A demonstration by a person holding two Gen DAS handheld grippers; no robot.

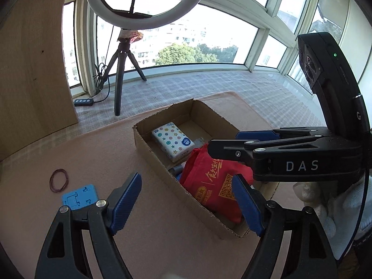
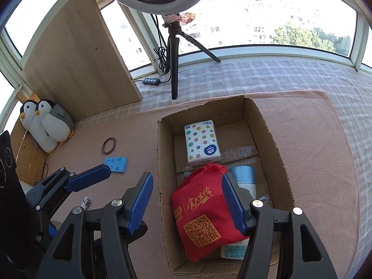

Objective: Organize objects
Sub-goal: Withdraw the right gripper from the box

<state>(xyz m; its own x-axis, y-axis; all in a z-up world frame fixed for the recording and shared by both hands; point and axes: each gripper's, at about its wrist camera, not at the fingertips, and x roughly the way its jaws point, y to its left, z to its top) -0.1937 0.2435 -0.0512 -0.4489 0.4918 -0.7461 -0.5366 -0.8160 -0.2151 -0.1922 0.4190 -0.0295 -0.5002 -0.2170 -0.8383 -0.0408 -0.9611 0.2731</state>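
An open cardboard box lies on the pink mat. Inside it are a white tissue pack with coloured dots, a red cloth bag with gold print, and a blue-capped bottle partly under the bag. My right gripper hovers open over the bag; its left pad is clear of the fabric and its right pad sits at the bag's right edge. In the left wrist view my left gripper stands wide open and empty above the box's near wall, with the right gripper over the red bag.
Left of the box on the mat lie a flat blue plastic piece, a brown rubber band and a small metal item. A penguin plush leans by a wooden board. A ring-light tripod stands behind the box.
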